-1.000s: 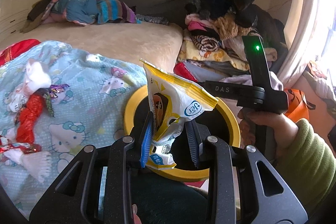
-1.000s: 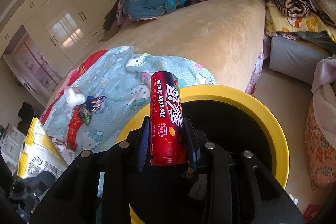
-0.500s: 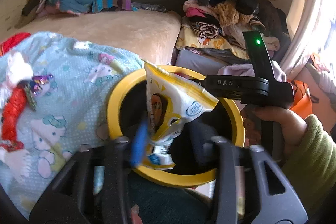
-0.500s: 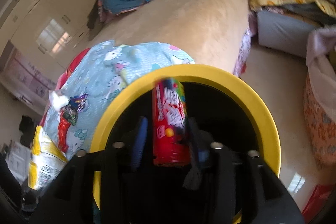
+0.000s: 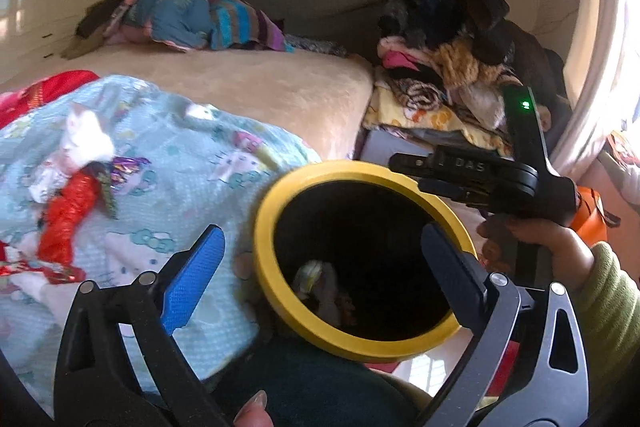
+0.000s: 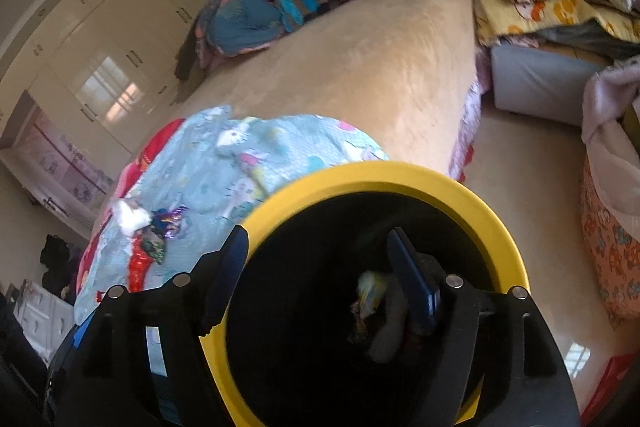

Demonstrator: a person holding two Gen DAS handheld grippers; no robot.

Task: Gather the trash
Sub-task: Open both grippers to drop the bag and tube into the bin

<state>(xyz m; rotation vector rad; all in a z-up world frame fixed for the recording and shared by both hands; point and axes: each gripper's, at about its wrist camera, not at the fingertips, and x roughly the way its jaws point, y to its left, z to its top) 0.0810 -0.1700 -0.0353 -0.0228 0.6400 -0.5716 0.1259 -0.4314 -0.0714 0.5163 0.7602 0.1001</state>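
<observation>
1. Your left tool (image 5: 320, 259) gapes wide, empty, over the yellow-rimmed bin (image 5: 280, 303).
2. Your right tool (image 6: 320, 267) is spread wide too, holding nothing.
3. Trash (image 5: 316, 279) lies inside the bin, below both tools.
4. Red wrappers (image 5: 64, 215) rest on the bed blanket (image 5: 180, 167), left of you.

Bin (image 5: 280, 195) beside bed (image 5: 280, 87); wrappers (image 5: 320, 287) apparently inside.

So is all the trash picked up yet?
Not yet. Some wrappers already lie inside the yellow bin. Both the left tongs and right tongs are open over it, holding nothing. Left to get: the red wrapper, the crumpled tissue and the shiny foil on the blue blanket.
</observation>
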